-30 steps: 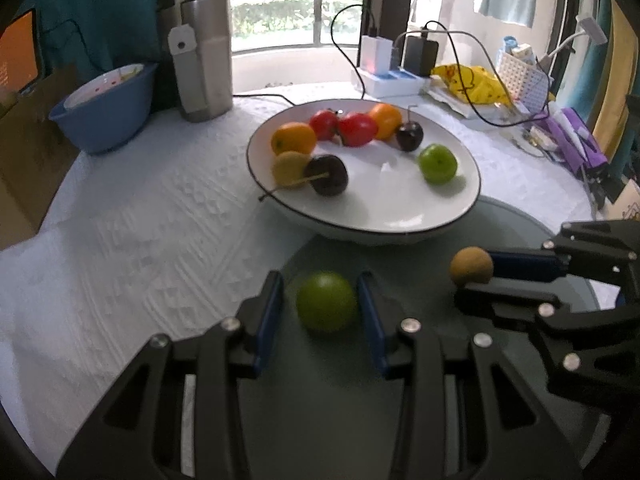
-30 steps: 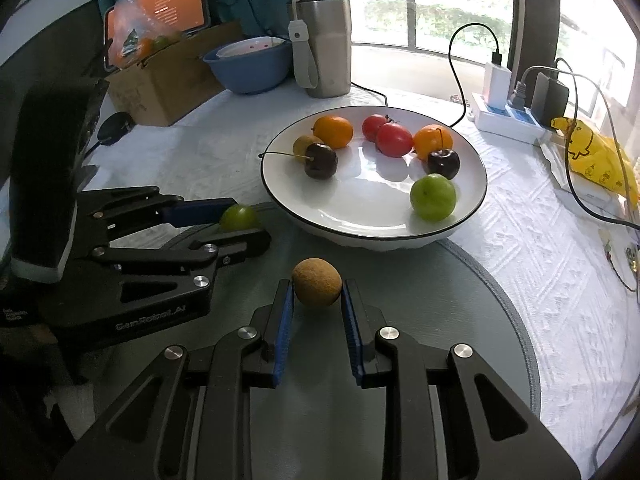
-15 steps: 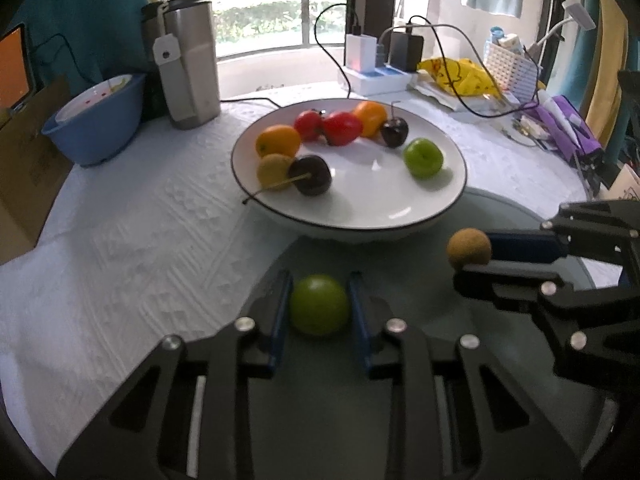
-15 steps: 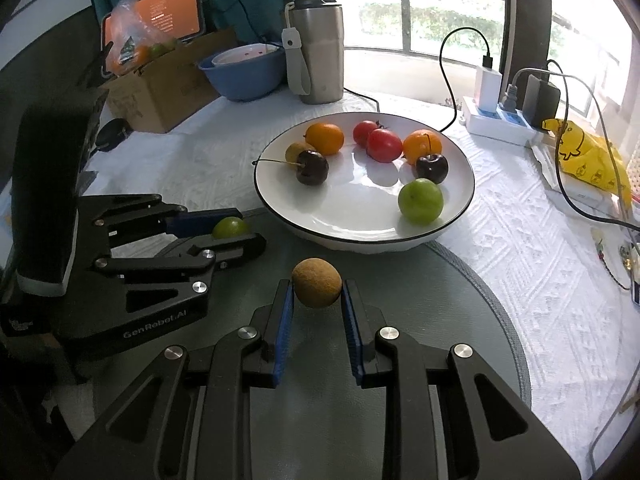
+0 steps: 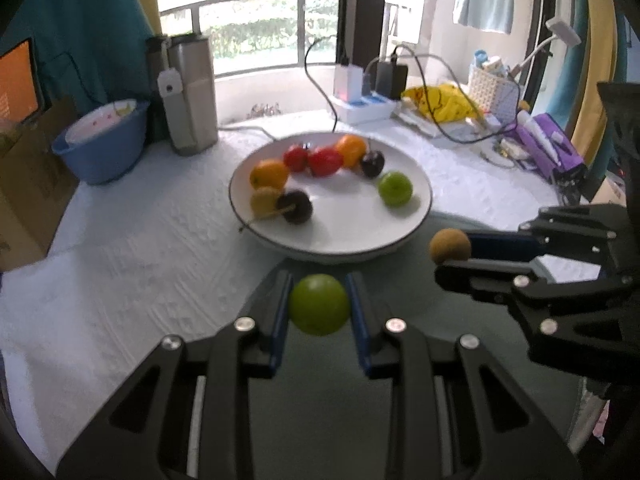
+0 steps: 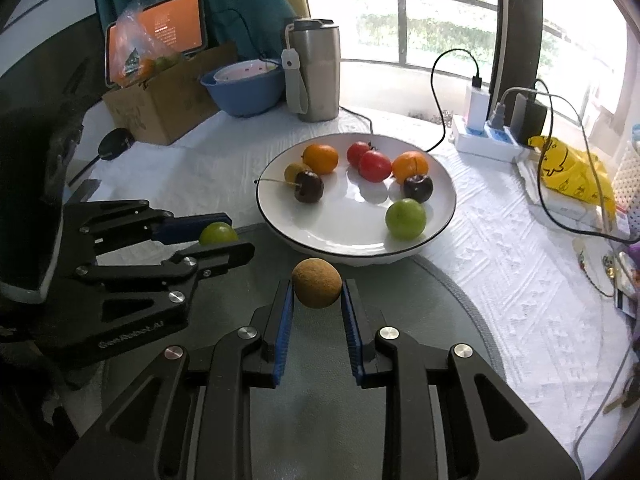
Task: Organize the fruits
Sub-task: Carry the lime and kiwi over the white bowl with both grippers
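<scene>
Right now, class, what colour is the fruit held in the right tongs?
Brown: the round fruit in the right tongs, clearest in the right wrist view.

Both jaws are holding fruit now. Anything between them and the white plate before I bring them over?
Nothing visible blocks either path. The green fruit in the left gripper and the brown fruit in the right gripper both face the plate's near rim. The near part of the plate is bare.

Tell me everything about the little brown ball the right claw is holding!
The small round brown fruit has a rough, matte, speckled tan skin, like a longan. It sits pinched between the blue pads of the right gripper, one pad on each side, near the fingertips. It hangs above the grey-green round mat, just before the white plate's rim.
</scene>
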A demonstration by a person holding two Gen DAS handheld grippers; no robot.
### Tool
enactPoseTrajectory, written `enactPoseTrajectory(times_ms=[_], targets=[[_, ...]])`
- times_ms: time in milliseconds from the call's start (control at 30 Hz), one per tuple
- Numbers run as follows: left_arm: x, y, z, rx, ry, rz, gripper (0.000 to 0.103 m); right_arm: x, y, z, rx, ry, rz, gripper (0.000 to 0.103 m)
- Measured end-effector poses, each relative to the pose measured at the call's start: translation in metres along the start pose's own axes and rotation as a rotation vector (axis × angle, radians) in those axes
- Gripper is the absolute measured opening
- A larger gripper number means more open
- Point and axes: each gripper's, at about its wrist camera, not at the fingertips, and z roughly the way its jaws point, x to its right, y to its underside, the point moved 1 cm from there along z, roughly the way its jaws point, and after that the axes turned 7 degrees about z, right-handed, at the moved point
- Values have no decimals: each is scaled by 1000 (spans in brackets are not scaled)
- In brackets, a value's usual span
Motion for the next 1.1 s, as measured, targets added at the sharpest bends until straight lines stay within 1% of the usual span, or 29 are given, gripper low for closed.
enactPoseTrajectory(times_ms=[333,600,867,967,1100], targets=[[8,-21,-16,58,-3,31,29,7,-12,-13,37,20,-6,26],[10,-43,-19,94,-14,75,29,14,-29,-19,71,42,-26,26],[7,-62,-1,103,-20,104,29,25,-46,-9,73,66,-38,26],[2,-65,13,82,-13,85,29,31,-49,-1,66,72,-32,26],[2,-63,31,56,14,70,29,38,-50,13,48,71,-17,26]])
